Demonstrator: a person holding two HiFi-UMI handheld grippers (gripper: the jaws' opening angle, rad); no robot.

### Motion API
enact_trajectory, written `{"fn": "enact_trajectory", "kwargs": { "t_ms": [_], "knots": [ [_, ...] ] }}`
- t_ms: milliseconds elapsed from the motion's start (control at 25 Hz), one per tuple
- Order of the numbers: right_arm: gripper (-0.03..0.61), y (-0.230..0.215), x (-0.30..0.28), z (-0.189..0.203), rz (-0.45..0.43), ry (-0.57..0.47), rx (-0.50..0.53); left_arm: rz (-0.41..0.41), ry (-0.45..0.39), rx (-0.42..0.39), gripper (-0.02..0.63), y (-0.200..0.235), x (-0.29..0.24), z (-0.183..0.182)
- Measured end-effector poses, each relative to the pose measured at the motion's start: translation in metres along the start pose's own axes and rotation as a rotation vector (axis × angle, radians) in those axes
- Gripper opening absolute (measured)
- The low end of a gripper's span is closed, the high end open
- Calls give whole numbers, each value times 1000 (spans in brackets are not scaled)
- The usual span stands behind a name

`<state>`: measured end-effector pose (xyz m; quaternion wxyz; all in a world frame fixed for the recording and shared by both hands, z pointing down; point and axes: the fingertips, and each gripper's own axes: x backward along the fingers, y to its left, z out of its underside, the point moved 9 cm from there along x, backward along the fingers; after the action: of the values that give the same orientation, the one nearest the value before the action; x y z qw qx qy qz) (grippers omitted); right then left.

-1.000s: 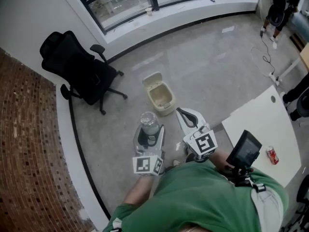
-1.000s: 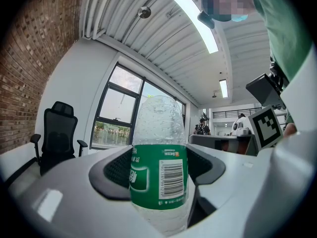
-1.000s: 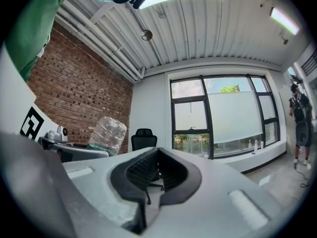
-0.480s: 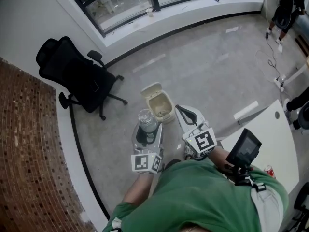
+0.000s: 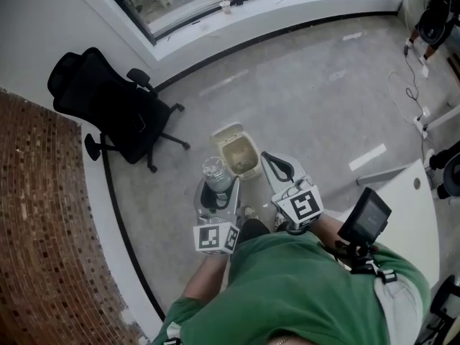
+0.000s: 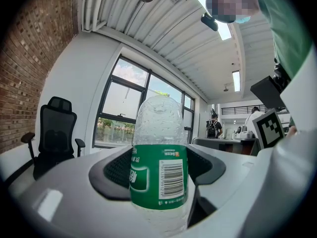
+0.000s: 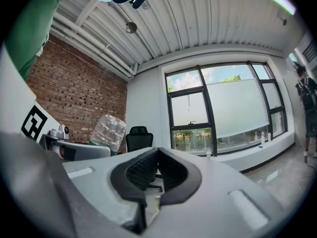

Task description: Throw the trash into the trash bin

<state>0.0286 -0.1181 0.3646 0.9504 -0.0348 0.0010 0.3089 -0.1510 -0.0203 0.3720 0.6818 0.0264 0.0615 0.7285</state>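
Observation:
A clear plastic bottle with a green label stands upright between the jaws of my left gripper, which is shut on it. In the left gripper view the bottle fills the middle, pressed by both dark pads. The beige trash bin sits on the floor with its lid swung open, just beyond and to the right of the bottle. My right gripper is held level beside the bin, jaws closed with nothing in them. The right gripper view shows the bottle off to its left.
A black office chair stands left of the bin, against the brick wall. A white table's corner is at the right, with a black screen near my right arm. A cable and a person's legs are far right.
Both grippers have travelled forward across the floor with the bottle still gripped; the bin is now right in front of them. The table and red can have slid out of view.

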Motion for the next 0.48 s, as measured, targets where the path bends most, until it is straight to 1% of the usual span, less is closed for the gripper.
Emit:
{"fn": "enact_trajectory", "kwargs": {
  "t_ms": [200,360,480],
  "knots": [
    [3,1,-36,3,17,30,-8,16,12,10,330,32,-22,3],
    [3,0,-66,-1,52,55,7,63,22,19,330,57,-43,-1],
    [3,3,-90,-2,70,57,19,87,38,43,330,76,-57,-6]
  ]
}}
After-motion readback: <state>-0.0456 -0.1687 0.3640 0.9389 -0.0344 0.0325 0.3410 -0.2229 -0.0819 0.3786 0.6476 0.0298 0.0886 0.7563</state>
